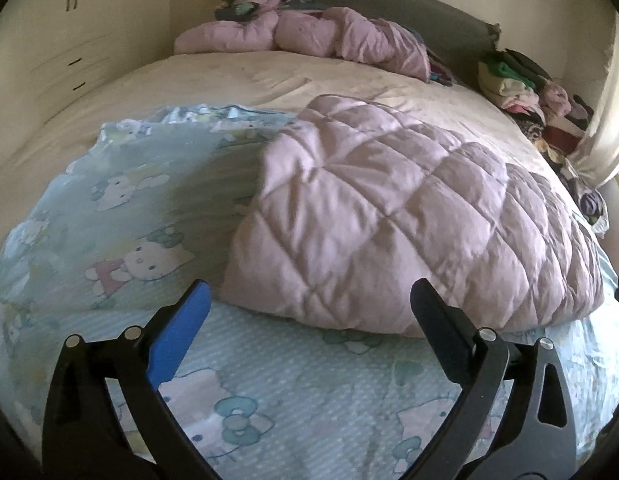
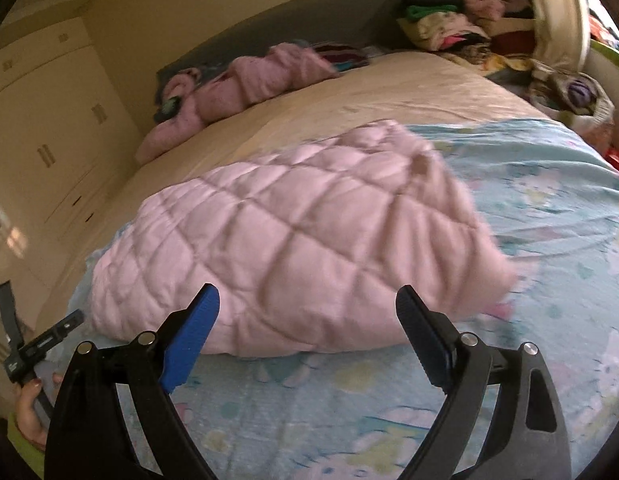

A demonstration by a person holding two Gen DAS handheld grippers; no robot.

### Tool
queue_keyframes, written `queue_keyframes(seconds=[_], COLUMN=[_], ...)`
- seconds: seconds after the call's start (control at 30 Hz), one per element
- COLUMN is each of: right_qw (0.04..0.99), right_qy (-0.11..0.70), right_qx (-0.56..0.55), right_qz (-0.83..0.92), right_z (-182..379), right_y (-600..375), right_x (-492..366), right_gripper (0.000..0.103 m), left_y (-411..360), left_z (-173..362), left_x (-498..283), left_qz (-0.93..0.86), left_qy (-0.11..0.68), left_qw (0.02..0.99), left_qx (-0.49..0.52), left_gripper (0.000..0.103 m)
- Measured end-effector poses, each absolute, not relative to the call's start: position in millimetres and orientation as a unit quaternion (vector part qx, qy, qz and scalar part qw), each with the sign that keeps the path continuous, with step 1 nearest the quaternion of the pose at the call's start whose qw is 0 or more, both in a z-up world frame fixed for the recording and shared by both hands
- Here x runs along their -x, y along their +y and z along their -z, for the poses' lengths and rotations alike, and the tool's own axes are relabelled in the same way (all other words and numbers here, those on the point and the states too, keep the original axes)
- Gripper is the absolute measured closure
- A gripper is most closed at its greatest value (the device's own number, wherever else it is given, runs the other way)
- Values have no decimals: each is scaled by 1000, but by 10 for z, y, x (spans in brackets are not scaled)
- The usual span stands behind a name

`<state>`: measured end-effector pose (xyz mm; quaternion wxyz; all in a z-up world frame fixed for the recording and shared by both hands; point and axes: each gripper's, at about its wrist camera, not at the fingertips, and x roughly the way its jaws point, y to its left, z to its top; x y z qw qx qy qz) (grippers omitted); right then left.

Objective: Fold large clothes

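A pink quilted garment point(image 1: 389, 216) lies folded in a thick bundle on a light blue cartoon-print sheet point(image 1: 121, 208) spread over the bed. It also shows in the right wrist view point(image 2: 285, 240), on the same sheet point(image 2: 549, 200). My left gripper point(image 1: 309, 296) is open and empty, just short of the bundle's near edge. My right gripper point(image 2: 307, 300) is open and empty, at the bundle's near edge. The left gripper body point(image 2: 41, 344) and the hand holding it show at the left of the right wrist view.
A cream bedcover point(image 1: 229, 76) lies beyond the sheet. Crumpled pink clothes point(image 1: 301, 32) lie by the dark headboard point(image 1: 409, 4). A pile of mixed clothes point(image 1: 525, 88) is stacked at the bed's far right. Cream wardrobes point(image 1: 69, 32) line the left wall.
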<state>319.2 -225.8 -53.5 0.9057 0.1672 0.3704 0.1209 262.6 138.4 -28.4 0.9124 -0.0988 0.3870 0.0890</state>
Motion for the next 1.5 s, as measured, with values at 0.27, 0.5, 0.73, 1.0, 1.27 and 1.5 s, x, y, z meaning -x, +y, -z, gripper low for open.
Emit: queue_keyframes(seconds=[0.27, 0.5, 0.73, 1.0, 1.27, 1.5], right_qw=[903, 895, 884, 858, 828, 801], right_qy=[382, 398, 416, 439, 453, 449], right_qx=[-180, -190, -204, -253, -316, -388], right_qz=[-82, -67, -65, -86, -100, -83], right_z=[664, 810, 977, 1174, 1335, 1480], right_y=[-2580, -2704, -2740, -2754, -2772, -2882], right_x=[-3102, -3086, -3128, -3230, -3428, -3656], right_gripper=[14, 14, 14, 14, 14, 4], left_y=[1553, 1631, 1655, 1716, 1831, 1859], left_z=[324, 426, 556, 776, 973, 1173], left_x=[-2548, -2531, -2574, -2680, -2863, -3060], left_qz=[-105, -110, -90, -24, 19, 1], left_qy=[389, 400, 417, 437, 424, 428], left_qw=[908, 900, 889, 850, 801, 776], left_qx=[116, 131, 165, 293, 422, 463], left_gripper=[10, 10, 10, 10, 10, 10])
